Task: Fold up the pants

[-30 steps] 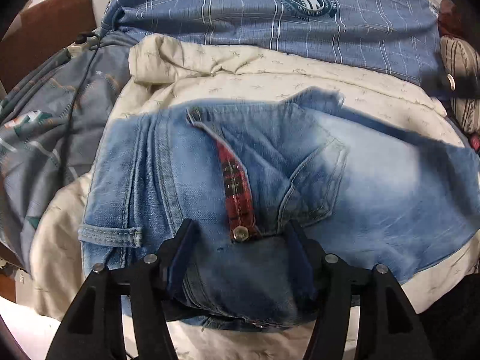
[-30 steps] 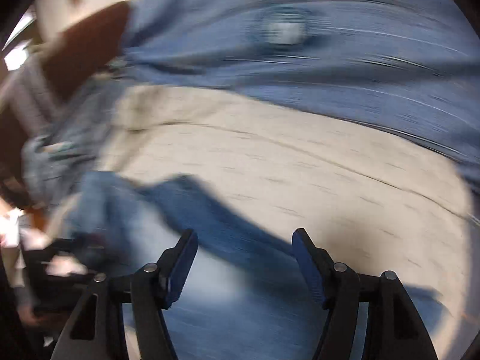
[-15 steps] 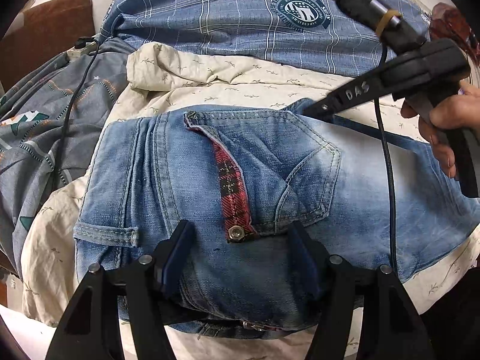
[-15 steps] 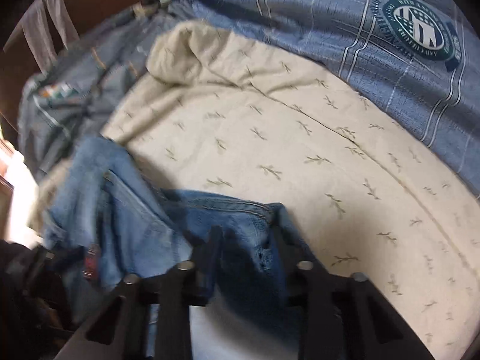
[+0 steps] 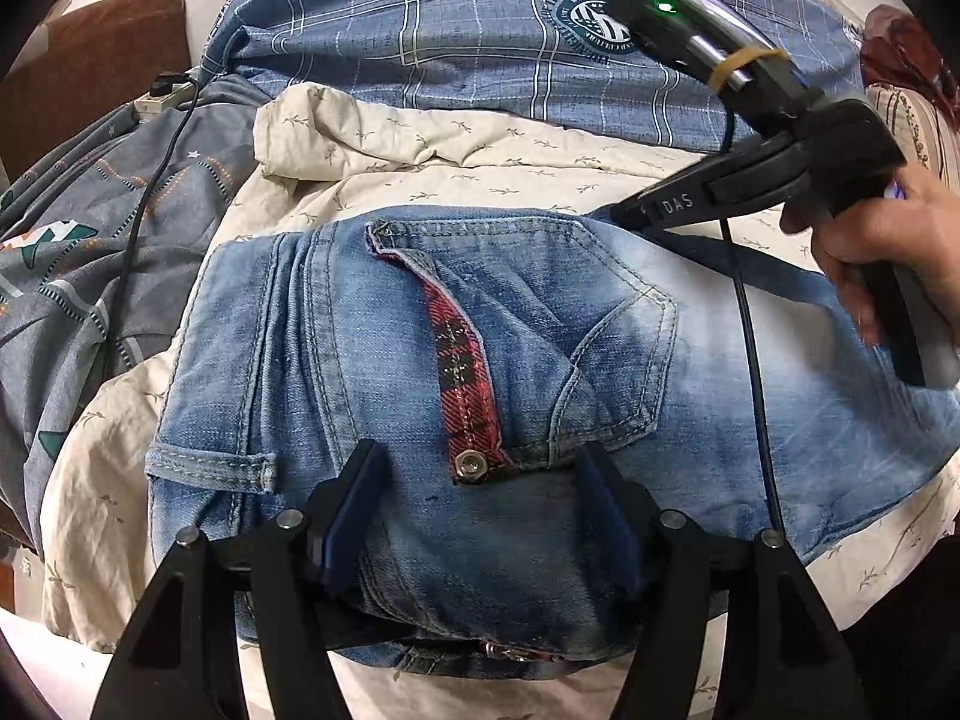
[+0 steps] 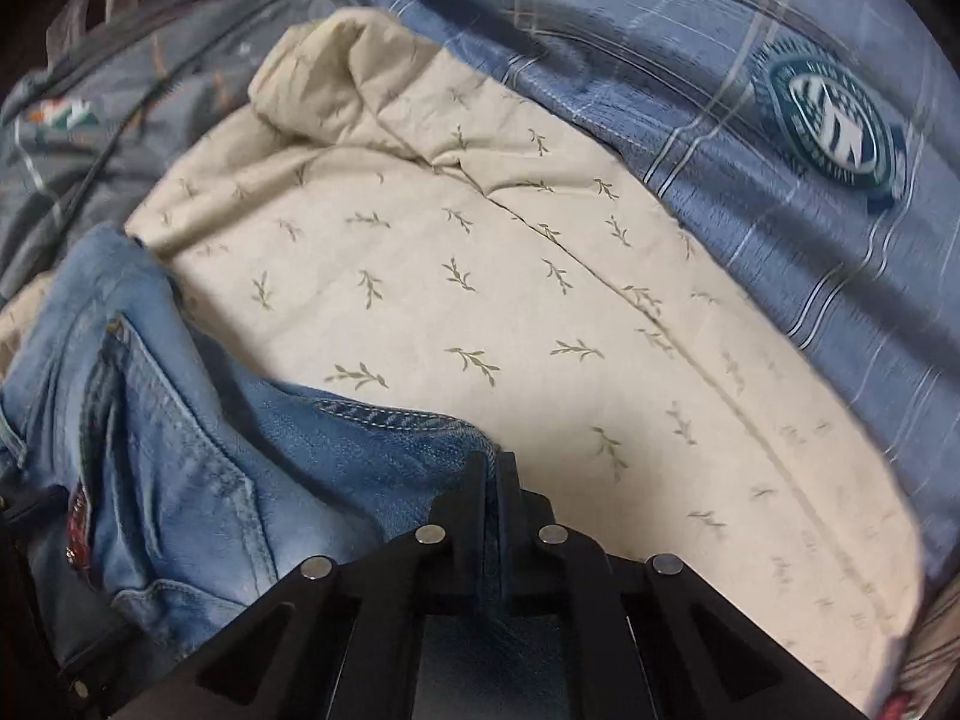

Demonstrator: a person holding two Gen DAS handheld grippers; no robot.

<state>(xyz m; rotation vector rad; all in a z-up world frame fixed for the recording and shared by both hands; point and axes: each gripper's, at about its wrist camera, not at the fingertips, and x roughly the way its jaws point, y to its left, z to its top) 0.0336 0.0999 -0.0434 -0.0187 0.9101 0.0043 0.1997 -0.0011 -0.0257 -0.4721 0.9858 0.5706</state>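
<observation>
On the bed, in the left wrist view, the faded blue denim pants lie seat-up on a cream leaf-print quilt, back pocket and red plaid pocket trim showing. The left gripper stands wide open, its blue-padded fingers resting on the denim near the waistband, pressing rather than pinching. At upper right the person's hand holds the right gripper, whose tip meets the far edge of the pants. A blue checked duvet lies beyond, a grey patterned blanket to the left with a black cable across it.

In the right wrist view, the right gripper is clamped tight on a stitched denim edge of the pants, cloth running between its closed fingers; the quilt spreads ahead.

To fold well, I judge the left gripper should keep the waist end pinned while the right lifts its edge high enough to clear the lower layer, carries it across, and lays it square before releasing.

Half a second earlier the right gripper's fingers stood apart around that edge; now they have shut on it. The left gripper has barely moved, and the pants lie as before.
</observation>
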